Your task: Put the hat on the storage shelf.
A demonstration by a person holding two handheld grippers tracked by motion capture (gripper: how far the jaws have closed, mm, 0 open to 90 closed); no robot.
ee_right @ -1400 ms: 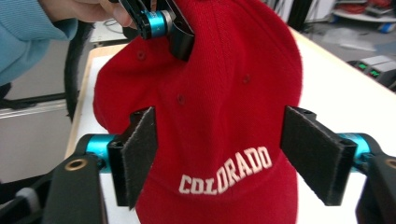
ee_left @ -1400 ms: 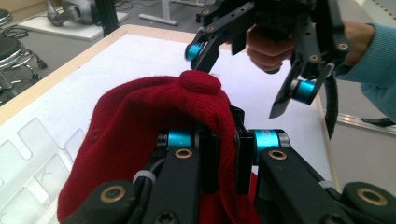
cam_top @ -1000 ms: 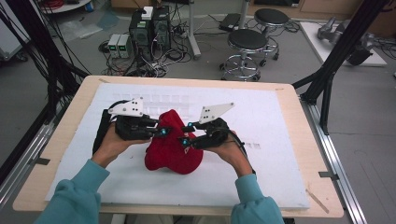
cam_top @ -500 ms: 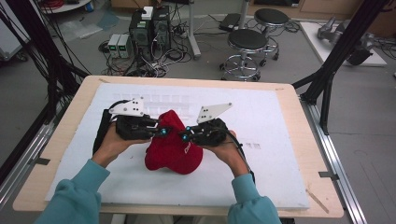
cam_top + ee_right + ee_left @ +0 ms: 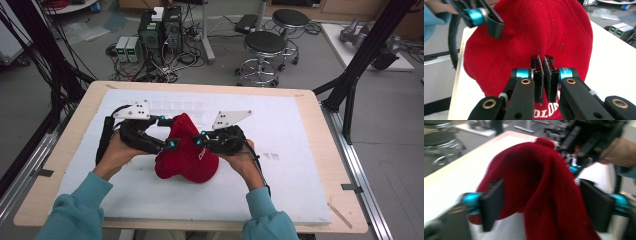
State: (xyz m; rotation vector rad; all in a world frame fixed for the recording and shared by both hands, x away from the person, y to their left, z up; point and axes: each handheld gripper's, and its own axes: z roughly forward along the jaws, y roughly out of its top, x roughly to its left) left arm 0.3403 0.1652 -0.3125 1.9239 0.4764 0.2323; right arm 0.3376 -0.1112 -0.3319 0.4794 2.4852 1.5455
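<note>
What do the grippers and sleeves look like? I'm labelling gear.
Both grippers, left and right, are black with turquoise collars near flat black jaws, brass screws, a grey three-cornered plate on top and a black cable. The sleeves are teal.

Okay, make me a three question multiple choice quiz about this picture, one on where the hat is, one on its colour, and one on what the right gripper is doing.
1. Where is the cap?
A. On a stool
B. On the white mat between the two grippers
C. On the floor

2. What colour is the cap?
A. Red
B. Blue
C. Grey

3. How do the jaws of the right gripper stand?
A. Wide apart, clear of the cap
B. Closed together against the cap's fabric
C. Clamped on a cable

Answers:
1 B, the high view shows it on the mat with the left gripper on one side and the right on the other.
2 A, it is red in every view.
3 B, the right gripper view shows its jaws pressed together at the cap.
</note>
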